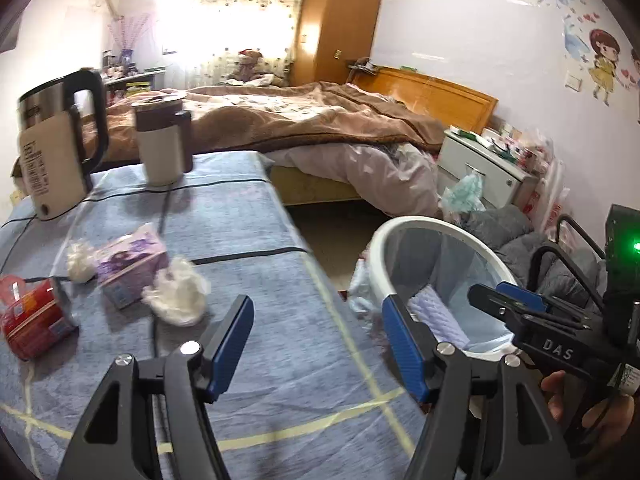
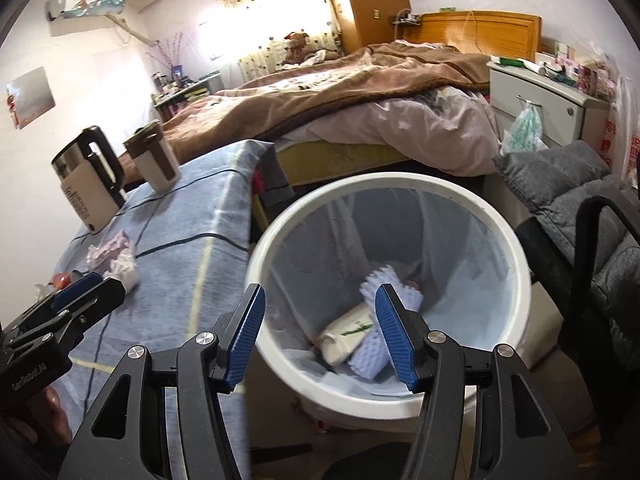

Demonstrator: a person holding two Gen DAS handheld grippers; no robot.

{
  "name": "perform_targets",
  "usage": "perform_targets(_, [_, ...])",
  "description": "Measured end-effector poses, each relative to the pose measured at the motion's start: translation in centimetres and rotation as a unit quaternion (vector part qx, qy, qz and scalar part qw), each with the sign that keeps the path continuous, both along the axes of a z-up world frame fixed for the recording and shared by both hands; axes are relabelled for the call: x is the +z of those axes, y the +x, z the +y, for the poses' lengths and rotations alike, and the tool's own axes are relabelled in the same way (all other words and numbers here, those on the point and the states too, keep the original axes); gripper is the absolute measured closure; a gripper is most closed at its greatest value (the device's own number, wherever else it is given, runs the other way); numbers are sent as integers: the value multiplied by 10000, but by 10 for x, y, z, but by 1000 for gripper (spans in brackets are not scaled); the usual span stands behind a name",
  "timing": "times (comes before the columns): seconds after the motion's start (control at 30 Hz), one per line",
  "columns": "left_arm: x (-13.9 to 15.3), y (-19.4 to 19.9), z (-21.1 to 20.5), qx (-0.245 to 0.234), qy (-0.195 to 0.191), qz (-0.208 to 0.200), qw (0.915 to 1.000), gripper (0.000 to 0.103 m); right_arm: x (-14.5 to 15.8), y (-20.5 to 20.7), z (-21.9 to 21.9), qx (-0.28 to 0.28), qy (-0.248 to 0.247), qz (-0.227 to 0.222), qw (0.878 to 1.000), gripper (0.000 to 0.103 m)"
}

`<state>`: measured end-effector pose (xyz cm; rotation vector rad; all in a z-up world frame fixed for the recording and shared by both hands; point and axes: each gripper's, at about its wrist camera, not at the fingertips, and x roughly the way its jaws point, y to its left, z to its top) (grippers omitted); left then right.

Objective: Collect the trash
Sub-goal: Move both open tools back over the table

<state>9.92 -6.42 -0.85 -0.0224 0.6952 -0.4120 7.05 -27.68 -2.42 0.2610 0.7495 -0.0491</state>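
A crumpled white tissue [image 1: 178,296] lies on the blue tablecloth [image 1: 280,360], just ahead and left of my left gripper [image 1: 317,308], which is open and empty. A smaller tissue wad [image 1: 80,260], a purple tissue pack [image 1: 128,264] and a red packet [image 1: 32,320] lie further left. My right gripper [image 2: 320,300] hangs open and empty over the white lined bin [image 2: 516,264]. Inside the bin are a pale wrapper [image 2: 348,332] and a lavender padded sheet [image 2: 372,360]. The right gripper [image 1: 492,298] also shows over the bin [image 1: 384,240] in the left wrist view.
A kettle [image 1: 60,148] and a lidded mug [image 1: 162,144] stand at the table's far end, with a black cable across the cloth. Beyond are a bed [image 1: 320,120] and a nightstand [image 1: 480,164]. A chair with a grey jacket [image 2: 592,208] stands right of the bin.
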Motion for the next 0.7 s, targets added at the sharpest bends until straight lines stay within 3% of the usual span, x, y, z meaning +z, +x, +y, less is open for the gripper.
perform_targets(0.7, [-3,-4,132,1127,24,-74,9936,33,3,31,105,1141,-46,-78,9934,45])
